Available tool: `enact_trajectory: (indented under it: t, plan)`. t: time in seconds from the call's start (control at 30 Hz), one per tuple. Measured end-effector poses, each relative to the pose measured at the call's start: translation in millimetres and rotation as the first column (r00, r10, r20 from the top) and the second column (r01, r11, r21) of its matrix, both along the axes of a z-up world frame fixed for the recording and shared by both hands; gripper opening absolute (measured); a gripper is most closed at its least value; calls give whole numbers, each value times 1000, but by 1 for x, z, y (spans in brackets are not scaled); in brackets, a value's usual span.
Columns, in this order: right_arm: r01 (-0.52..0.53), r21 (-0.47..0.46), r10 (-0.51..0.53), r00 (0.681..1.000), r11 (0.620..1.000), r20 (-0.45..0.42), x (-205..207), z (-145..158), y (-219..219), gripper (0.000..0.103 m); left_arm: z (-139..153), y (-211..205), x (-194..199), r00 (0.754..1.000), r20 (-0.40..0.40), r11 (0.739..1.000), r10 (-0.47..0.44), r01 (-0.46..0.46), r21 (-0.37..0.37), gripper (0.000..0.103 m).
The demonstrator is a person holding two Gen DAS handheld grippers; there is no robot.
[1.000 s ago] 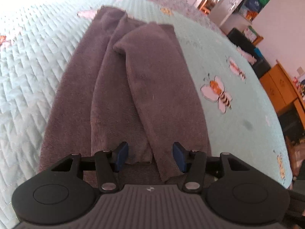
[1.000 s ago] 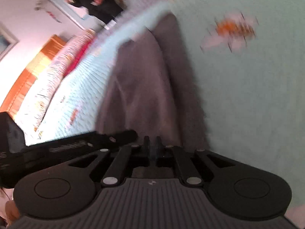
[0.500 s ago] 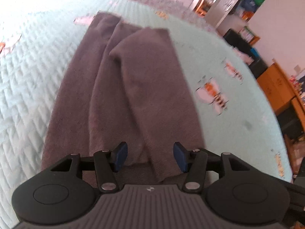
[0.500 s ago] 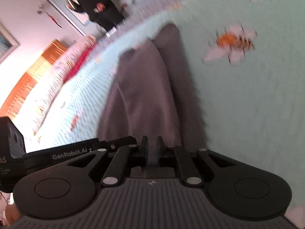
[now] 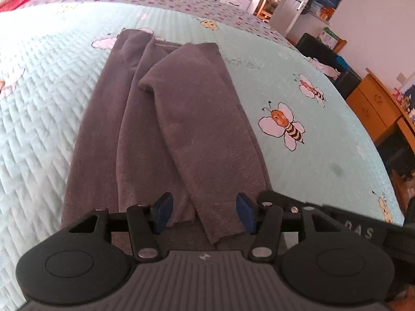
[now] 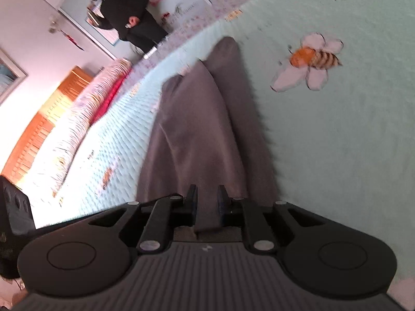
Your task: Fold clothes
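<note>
A dark grey garment (image 5: 181,119) lies lengthwise on the mint quilted bedspread (image 5: 324,160), with one long panel folded over its right side. My left gripper (image 5: 203,211) hangs open over the near hem, its blue pads either side of the folded panel's end. In the right wrist view the same garment (image 6: 197,129) runs away from my right gripper (image 6: 207,199). The right jaws stand a narrow gap apart over the cloth at the near end. Part of the right gripper's body (image 5: 285,202) shows just right of the left one.
Bee prints dot the bedspread (image 6: 337,129). A person in dark clothes (image 6: 124,20) stands beyond the far edge of the bed. Pillows (image 6: 77,119) and a wooden headboard (image 6: 33,129) lie to the left. A wooden cabinet (image 5: 376,108) stands past the bed's right edge.
The right gripper's fingers have parted from nearly shut to a narrow gap. The right gripper's body has come into the left wrist view. The left gripper has stayed open.
</note>
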State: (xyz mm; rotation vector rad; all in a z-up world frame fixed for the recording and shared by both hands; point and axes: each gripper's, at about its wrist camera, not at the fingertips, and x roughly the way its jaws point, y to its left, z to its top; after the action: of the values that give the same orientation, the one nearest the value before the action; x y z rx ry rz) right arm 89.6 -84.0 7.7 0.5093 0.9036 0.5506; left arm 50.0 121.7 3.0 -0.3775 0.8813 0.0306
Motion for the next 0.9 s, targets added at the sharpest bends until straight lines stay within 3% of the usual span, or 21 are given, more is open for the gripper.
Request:
enact_trajectory:
  t: [0.13,0.2,0.37,0.43,0.5,0.6,0.8,0.9]
  plan:
    - [-17,-45,13,995,999,-96,10,-28,4,16,-23,4,5,997,-82,1000,2,-4,-24,58]
    - [1,2,-1,995,1000,-102,6,-35,-2,15,-20,4,5,995,-95,1000,-1,-1,-21,58]
    - [-2,-6,2,999,1000,-34,1,-11,-4,19,-1,0,-3,1000,-23,1000,-2,2,-4,58]
    - [-4,6,4,1000,1000,-2,3,-9,-3,19,-7,-2,0,999,-46,1000,-2,3,18,60]
    - [-8,-17,7,1000,1000,-27,6,-16,-1,24,-24,1,5,994,-111,1000,4,-4,-2,59]
    - [-29,-12,28,997,1000,-77,7,-35,-1,23,-26,2,2,994,-105,1000,-11,11,-3,60]
    - [-13,27,13,1000,1000,-13,5,-7,-3,25,-18,4,1,995,-102,1000,-6,4,-20,60]
    - [-2,8,2,1000,1000,-8,10,-11,-1,25,-20,4,1,994,-106,1000,-8,6,-23,61]
